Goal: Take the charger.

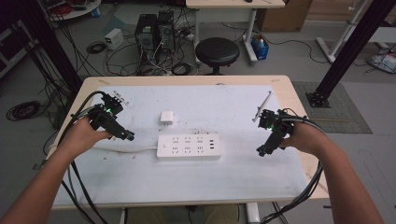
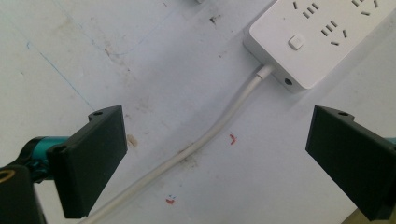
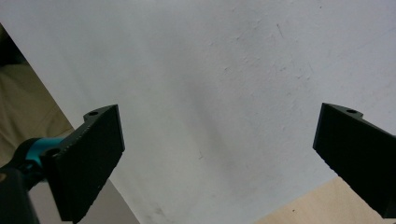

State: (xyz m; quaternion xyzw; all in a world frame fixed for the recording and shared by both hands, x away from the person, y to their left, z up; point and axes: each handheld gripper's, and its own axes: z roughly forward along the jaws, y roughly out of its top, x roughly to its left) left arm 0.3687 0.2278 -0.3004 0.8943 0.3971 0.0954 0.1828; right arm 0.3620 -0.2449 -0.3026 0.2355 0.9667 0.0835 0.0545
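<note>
Left gripper view has the left gripper (image 2: 217,161) spread wide and empty above the white cord (image 2: 205,137), apparently lined up to approach the power strip (image 2: 322,37). High view shows the right gripper (image 1: 262,150) equally released, waiting well right of the strip; a small white charger (image 1: 166,117) lies just behind it (no containers anywhere).
</note>
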